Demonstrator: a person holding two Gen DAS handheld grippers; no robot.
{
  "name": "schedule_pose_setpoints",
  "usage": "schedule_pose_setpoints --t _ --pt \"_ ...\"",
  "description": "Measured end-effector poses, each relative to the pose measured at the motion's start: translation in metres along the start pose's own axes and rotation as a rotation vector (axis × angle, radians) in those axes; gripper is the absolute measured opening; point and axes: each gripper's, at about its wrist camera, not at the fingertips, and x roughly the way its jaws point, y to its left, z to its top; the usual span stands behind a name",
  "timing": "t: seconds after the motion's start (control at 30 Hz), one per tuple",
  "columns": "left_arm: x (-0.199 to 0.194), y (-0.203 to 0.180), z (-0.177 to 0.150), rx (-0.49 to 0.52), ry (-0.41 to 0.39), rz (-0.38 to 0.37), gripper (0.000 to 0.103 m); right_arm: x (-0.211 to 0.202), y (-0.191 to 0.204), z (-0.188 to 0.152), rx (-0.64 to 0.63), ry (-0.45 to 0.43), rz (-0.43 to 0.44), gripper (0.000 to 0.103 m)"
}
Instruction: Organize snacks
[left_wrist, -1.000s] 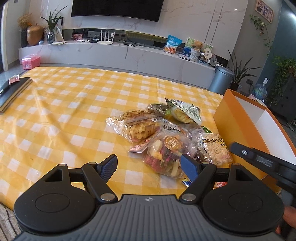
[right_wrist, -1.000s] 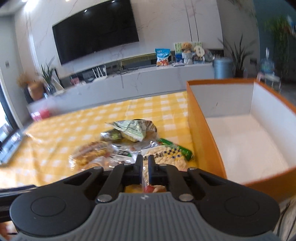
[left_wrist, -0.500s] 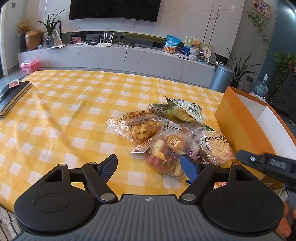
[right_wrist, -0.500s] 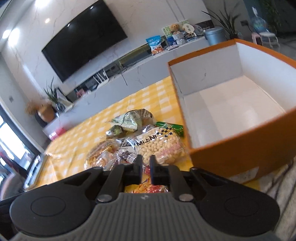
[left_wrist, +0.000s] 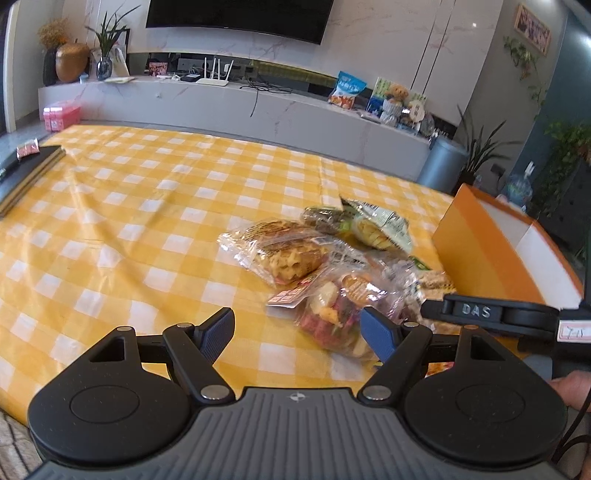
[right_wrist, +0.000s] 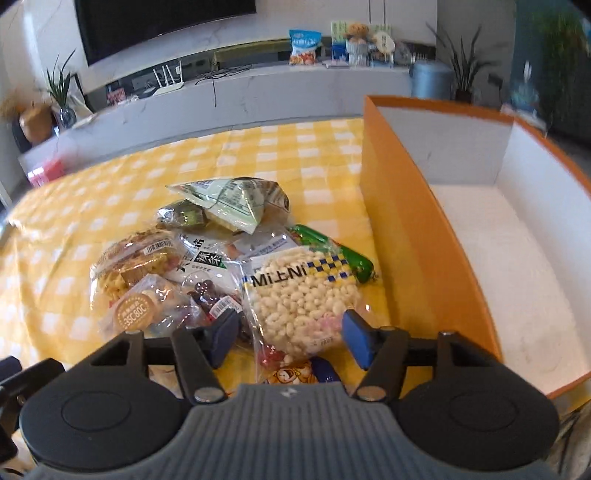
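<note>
A pile of snack bags lies on the yellow checked tablecloth (left_wrist: 110, 221). It holds a clear bag of white puffs (right_wrist: 303, 295), a waffle bag (left_wrist: 288, 258), a green triangular bag (right_wrist: 232, 203), a mixed candy bag (left_wrist: 336, 314) and a green stick pack (right_wrist: 332, 251). An orange box (right_wrist: 399, 229) with an empty white inside stands right of the pile. My right gripper (right_wrist: 290, 341) is open, its fingers on either side of the puffs bag's near end. My left gripper (left_wrist: 301, 334) is open and empty, just left of the candy bag.
A dark notebook (left_wrist: 26, 170) lies at the table's far left. A marble TV bench (left_wrist: 258, 114) with plants, a router and a snack bag stands behind the table. A grey bin (left_wrist: 443, 162) stands at the back right.
My right gripper has opened from shut and swung back from the box to face the pile, low over the puffs bag. My left gripper stayed open and shifted slightly.
</note>
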Motion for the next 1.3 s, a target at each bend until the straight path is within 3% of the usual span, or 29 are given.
schedule_pose_setpoints --t 0.07,0.13,0.2,0.23,0.37,0.5,0.6,0.8,0.97,1.03,1.1,1.17,1.3 --pt "-0.001 -0.003 0.0 0.02 -0.005 -0.025 0.091 -0.005 -0.014 -0.001 0.043 -0.022 0.052 0.066" --pt "-0.002 -0.008 -0.001 0.05 -0.021 -0.023 0.091 -0.009 -0.024 0.0 0.077 -0.044 0.111 0.08" --pt "-0.002 -0.012 -0.003 0.063 -0.025 -0.038 0.091 -0.007 -0.023 0.004 0.067 -0.034 0.117 0.099" --pt "-0.002 -0.012 -0.003 0.06 -0.024 -0.056 0.091 -0.007 -0.02 0.005 0.053 -0.05 0.1 0.1" --pt "-0.001 -0.013 -0.005 0.054 -0.01 -0.108 0.091 0.008 -0.004 0.015 -0.014 -0.014 0.007 0.1" --pt "-0.003 -0.019 -0.006 0.109 -0.043 -0.099 0.091 0.032 -0.008 0.024 0.013 0.105 0.063 0.1" --pt "-0.002 -0.023 -0.008 0.124 -0.038 -0.105 0.091 0.037 -0.012 0.026 0.013 0.106 0.074 0.1" --pt "0.003 -0.028 -0.013 0.158 -0.022 -0.09 0.091 0.046 0.002 0.02 -0.158 0.097 0.036 0.1" --pt "0.001 -0.027 -0.014 0.147 -0.021 -0.085 0.091 0.05 -0.01 0.021 -0.093 0.068 0.061 0.1" --pt "0.001 -0.025 -0.013 0.141 -0.02 -0.08 0.091 0.053 -0.02 0.018 -0.018 0.082 0.11 0.099" --pt "0.001 -0.022 -0.012 0.135 -0.022 -0.079 0.091 0.051 -0.026 0.018 0.035 0.071 0.109 0.089" --pt "0.0 -0.02 -0.011 0.128 -0.023 -0.078 0.091 0.049 -0.024 0.017 0.013 0.062 0.071 0.088" --pt "-0.001 -0.017 -0.009 0.115 -0.025 -0.077 0.091 0.045 -0.018 0.015 -0.017 0.057 0.091 0.09"
